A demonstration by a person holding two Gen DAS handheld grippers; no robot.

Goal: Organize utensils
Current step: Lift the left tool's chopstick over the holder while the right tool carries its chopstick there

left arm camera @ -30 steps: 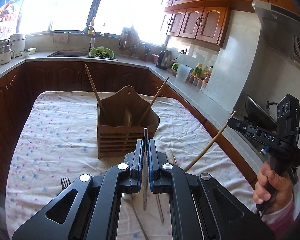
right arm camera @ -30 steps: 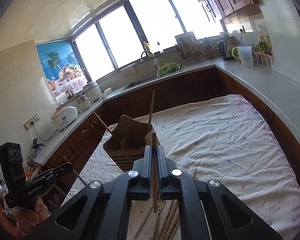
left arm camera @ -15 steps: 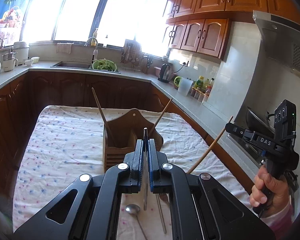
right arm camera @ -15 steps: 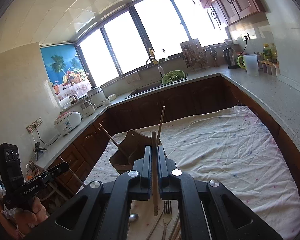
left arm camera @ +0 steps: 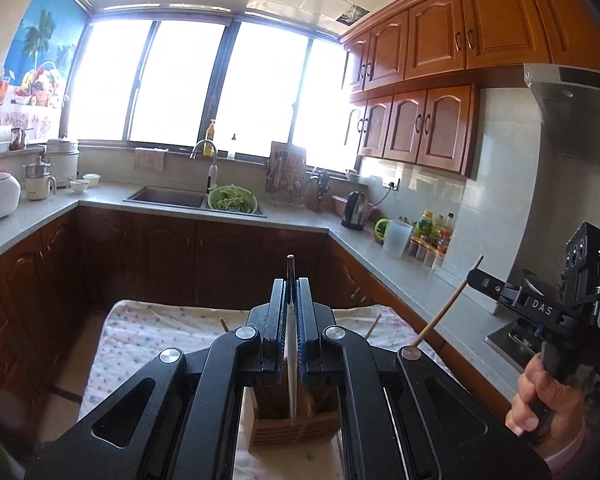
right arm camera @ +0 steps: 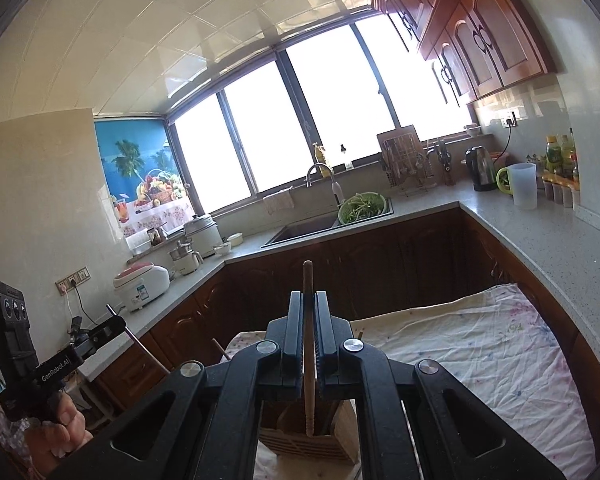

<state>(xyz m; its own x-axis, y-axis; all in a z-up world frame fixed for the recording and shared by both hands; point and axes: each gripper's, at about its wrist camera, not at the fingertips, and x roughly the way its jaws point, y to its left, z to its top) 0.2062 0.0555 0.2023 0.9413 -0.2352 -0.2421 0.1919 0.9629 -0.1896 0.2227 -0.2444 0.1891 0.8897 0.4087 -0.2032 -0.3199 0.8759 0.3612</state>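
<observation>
My left gripper point(left arm camera: 290, 285) is shut on a thin metal utensil point(left arm camera: 292, 380) that hangs upright, its lower end just over the wooden utensil holder point(left arm camera: 296, 430). My right gripper point(right arm camera: 309, 297) is shut on a wooden chopstick point(right arm camera: 308, 392), also upright, with its tip at the holder point(right arm camera: 312, 446) mouth. Each gripper shows in the other's view: the right gripper point(left arm camera: 475, 276) with its chopstick point(left arm camera: 446, 310) slanting down, and the left gripper point(right arm camera: 118, 322) with its metal utensil point(right arm camera: 144, 348). Two chopstick tips point(left arm camera: 222, 323) poke out of the holder.
The holder stands on a table under a spotted white cloth point(right arm camera: 480, 344). Dark cabinets and a grey counter point(left arm camera: 300, 220) wrap around it, with a sink point(left arm camera: 168, 196), a green colander point(left arm camera: 232, 200), a kettle point(left arm camera: 356, 210) and a rice cooker point(right arm camera: 142, 280). A hand point(left arm camera: 540, 404) grips the right handle.
Both grippers have risen and tipped upward with their utensils still held. The holder has slid down in both views to just beneath the jaws, and the loose utensils on the cloth have dropped out of sight.
</observation>
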